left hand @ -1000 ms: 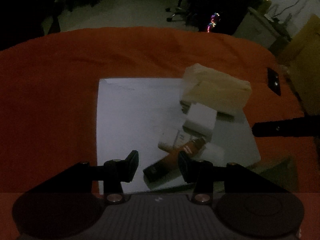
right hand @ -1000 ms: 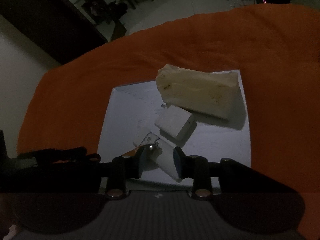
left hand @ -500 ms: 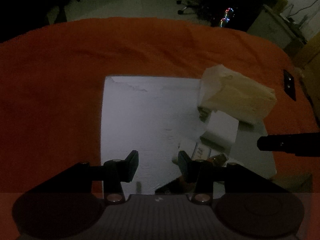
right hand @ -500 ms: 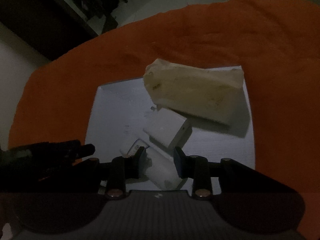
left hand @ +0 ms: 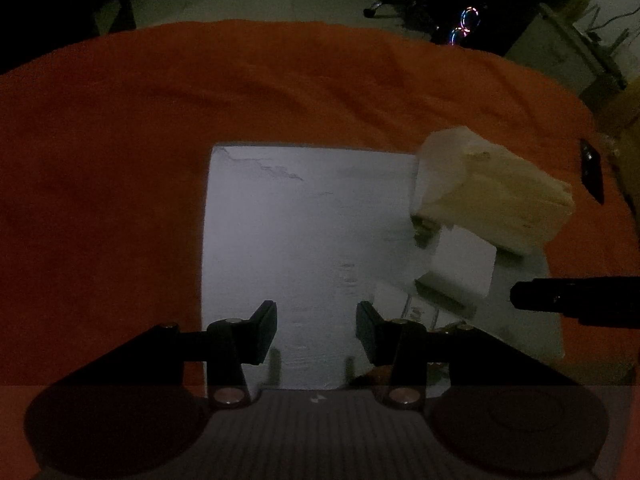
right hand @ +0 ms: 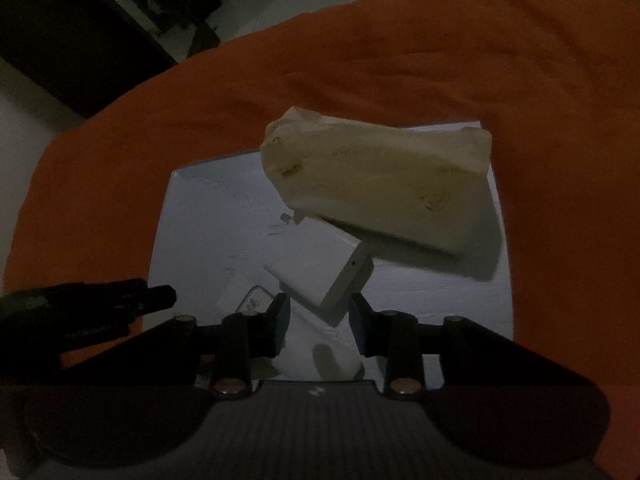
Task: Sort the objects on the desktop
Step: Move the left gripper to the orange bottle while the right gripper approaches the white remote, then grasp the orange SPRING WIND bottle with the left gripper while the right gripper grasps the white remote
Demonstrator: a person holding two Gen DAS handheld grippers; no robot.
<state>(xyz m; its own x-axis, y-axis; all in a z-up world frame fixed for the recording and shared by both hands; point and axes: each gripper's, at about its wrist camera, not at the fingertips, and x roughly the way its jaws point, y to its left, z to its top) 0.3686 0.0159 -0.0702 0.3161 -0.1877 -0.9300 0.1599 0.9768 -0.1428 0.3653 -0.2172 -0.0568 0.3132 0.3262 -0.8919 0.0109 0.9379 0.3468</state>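
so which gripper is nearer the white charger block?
Right. The right gripper has the white charger block just ahead of its open fingertips. The left gripper is over bare white board, with the charger off to its right.

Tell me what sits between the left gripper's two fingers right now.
Nothing but bare white sheet. In the left wrist view the left gripper stands open over it, while the white charger block and tissue pack lie off to the right.

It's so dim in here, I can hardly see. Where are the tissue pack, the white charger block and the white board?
tissue pack [right hand: 380,184], right wrist view, middle of its broad top face
white charger block [right hand: 320,264], right wrist view, its flat upper side
white board [left hand: 304,232], left wrist view, bare middle area
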